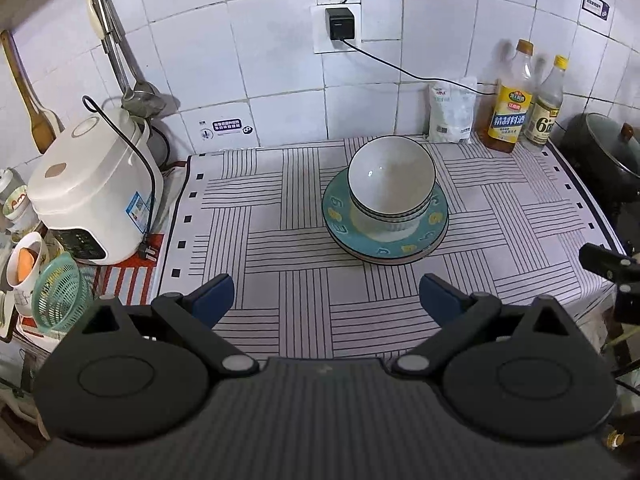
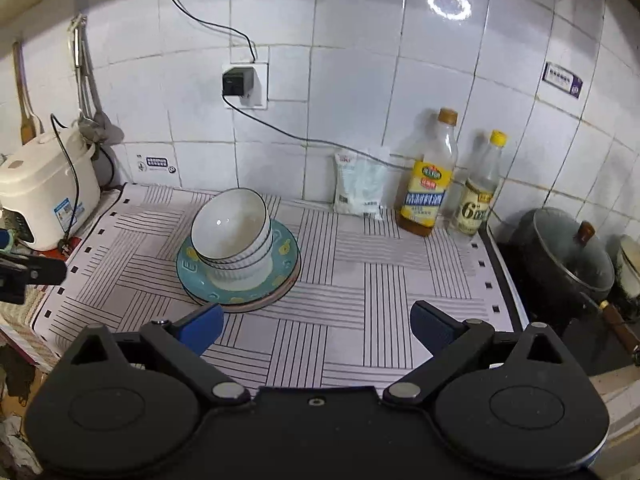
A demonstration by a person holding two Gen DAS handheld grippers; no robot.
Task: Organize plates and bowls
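Dishes are already stacked mid-counter: teal plates (image 1: 386, 226) with white bowls (image 1: 391, 184) nested on top. I see both tools empty, left gripper (image 1: 326, 300) and right gripper (image 2: 316, 330) spread wide, near edge, well apart from the stack. Risk as I judge it: top bowl sits tilted, a nudge could slide it. Striped mat (image 1: 280, 208) looks flat; rice cooker (image 1: 96, 192) left, bottles (image 2: 430, 184) far right, tiled wall (image 1: 260, 60) behind.

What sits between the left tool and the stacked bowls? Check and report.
Nothing visible. Only bare striped tablecloth lies between the open left tool and the bowls nested on the plates. The rice cooker stands off to the left, the bottles behind right.
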